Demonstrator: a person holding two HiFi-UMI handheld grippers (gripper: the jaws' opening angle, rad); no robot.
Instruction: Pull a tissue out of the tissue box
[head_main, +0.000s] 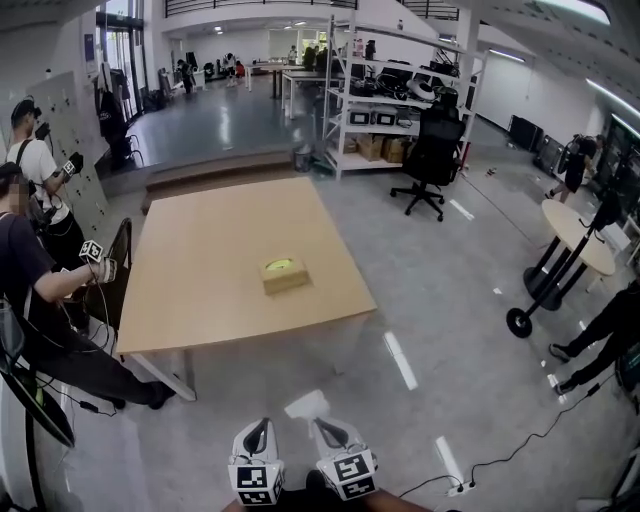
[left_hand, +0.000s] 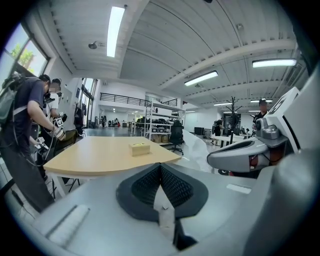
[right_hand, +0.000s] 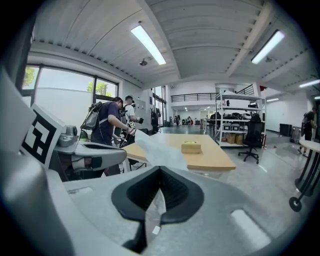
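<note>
Already my right tongs (right_hand: 159, 171) clamp thin white paper tissue (right_hand: 156, 147); left tongs (left_hand: 160, 167) closed, empty; both well short of yellow cardboard tissue box (head_main: 284, 273) straight ahead.

The room is viewed from head height, forward and steeply down, with the surface (head_main: 215, 250) well ahead. Each gripper view is taken low along its own jaws, and the same distant surface and box (head_main: 284, 274) are shared.

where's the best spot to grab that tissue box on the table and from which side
Probably its two long side walls, across the narrower width, coming down from above. The tissue box lies flat and alone on the table, and its top carries the opening, so keep off that.
</note>
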